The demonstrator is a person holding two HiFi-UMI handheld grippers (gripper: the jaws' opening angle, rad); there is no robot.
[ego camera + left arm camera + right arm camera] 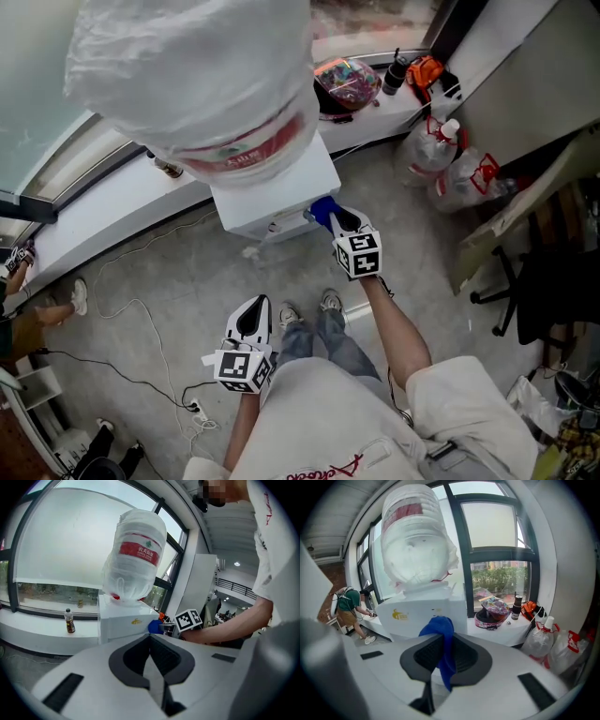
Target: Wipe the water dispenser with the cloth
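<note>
The white water dispenser point(281, 192) stands by the window sill with a big plastic-wrapped bottle point(202, 80) upside down on top. My right gripper point(330, 217) is shut on a blue cloth point(321, 210) right at the dispenser's front right corner. In the right gripper view the blue cloth point(442, 641) hangs between the jaws in front of the dispenser point(424, 613). My left gripper point(250, 321) hangs lower, apart from the dispenser, jaws shut with nothing in them; its own view shows the dispenser point(123, 620), bottle point(137, 555) and cloth point(154, 627).
A colourful helmet point(345, 82), a dark bottle point(395, 73) and an orange object point(427, 70) lie on the sill. Clear bags point(450, 164) stand on the floor at right, a black chair point(544, 281) beyond. Cables point(141, 319) run across the floor at left. A person point(347, 606) stands far left.
</note>
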